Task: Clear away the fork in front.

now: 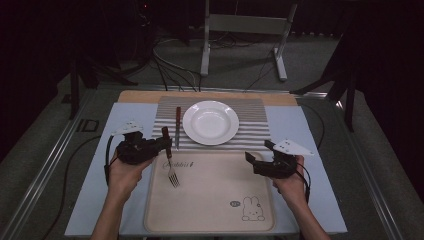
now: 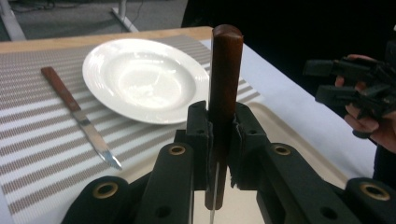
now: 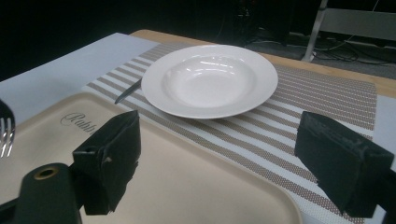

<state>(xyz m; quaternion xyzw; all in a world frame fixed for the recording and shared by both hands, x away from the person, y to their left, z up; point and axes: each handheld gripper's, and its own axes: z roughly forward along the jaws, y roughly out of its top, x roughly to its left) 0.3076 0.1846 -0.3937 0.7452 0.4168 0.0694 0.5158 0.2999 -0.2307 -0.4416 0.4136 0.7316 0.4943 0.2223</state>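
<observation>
Fork hangs with its tines down over the near-left part of the beige tray, its brown wooden handle clamped between the jaws of the left gripper. Beyond the tray, a white plate sits on a striped placemat with a knife just left of it. At the tray's right edge, the right gripper hovers with its jaws wide apart and empty.

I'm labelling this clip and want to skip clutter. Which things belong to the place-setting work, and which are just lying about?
In the job:
- fork, clamped in the left gripper
- knife
- plate
- striped placemat
- tray
- right gripper, open with nothing in it

Lying about:
- metal stand
- floor cables
</observation>
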